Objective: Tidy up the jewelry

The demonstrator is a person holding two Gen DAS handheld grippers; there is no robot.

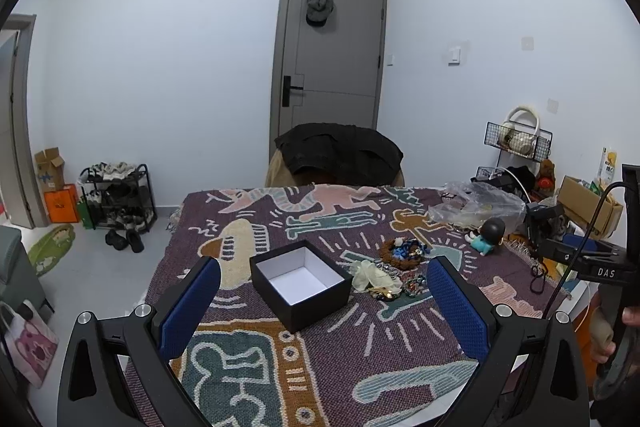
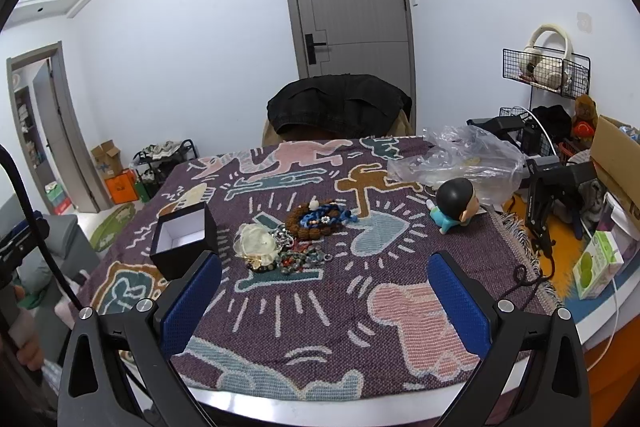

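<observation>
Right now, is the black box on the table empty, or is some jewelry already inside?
Empty. The black box stands open with no lid, and its white floor shows bare in both views; the jewelry pile lies beside it.

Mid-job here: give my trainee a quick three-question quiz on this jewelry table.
1. True or false: the black box already holds jewelry.
2. The jewelry pile lies on which side of the box in the right wrist view? A) left B) right C) inside it
3. Fill in: the left gripper and right gripper are both ____.

Key: 1 false, the box shows only its white lining; 2 B; 3 open, gripping nothing.
</observation>
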